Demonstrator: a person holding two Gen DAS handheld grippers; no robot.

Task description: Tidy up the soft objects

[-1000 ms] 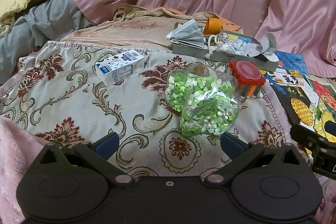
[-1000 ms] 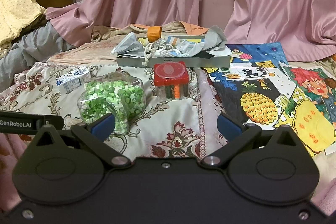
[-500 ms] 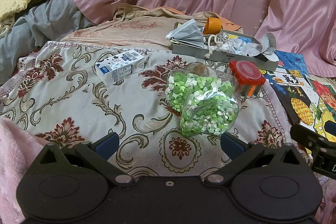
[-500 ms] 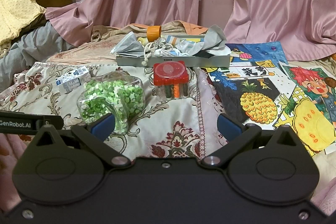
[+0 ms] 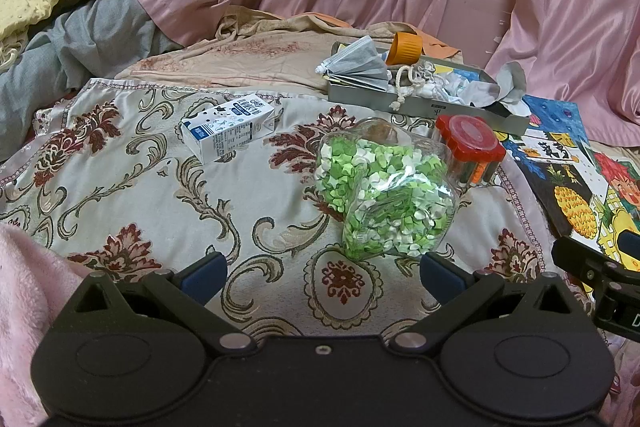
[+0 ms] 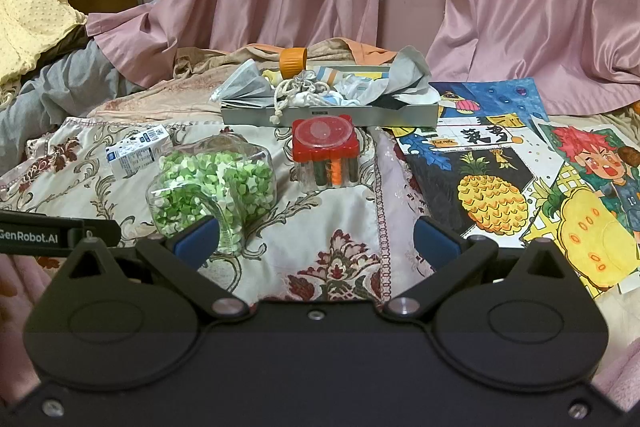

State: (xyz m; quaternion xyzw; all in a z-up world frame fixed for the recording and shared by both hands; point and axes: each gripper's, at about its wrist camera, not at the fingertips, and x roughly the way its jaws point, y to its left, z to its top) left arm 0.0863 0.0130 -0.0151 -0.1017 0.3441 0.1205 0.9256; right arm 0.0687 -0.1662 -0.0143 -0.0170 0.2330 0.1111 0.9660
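Green-filled jar [image 5: 384,187] lies ahead of our left gripper [image 5: 320,273], nearer it than our right gripper [image 6: 316,241]; both jaws gape wide, empty.

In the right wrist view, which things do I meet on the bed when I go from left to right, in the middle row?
milk carton → clear jar of green and white pieces → red-lidded container → pineapple drawing → drawing of a red-haired character
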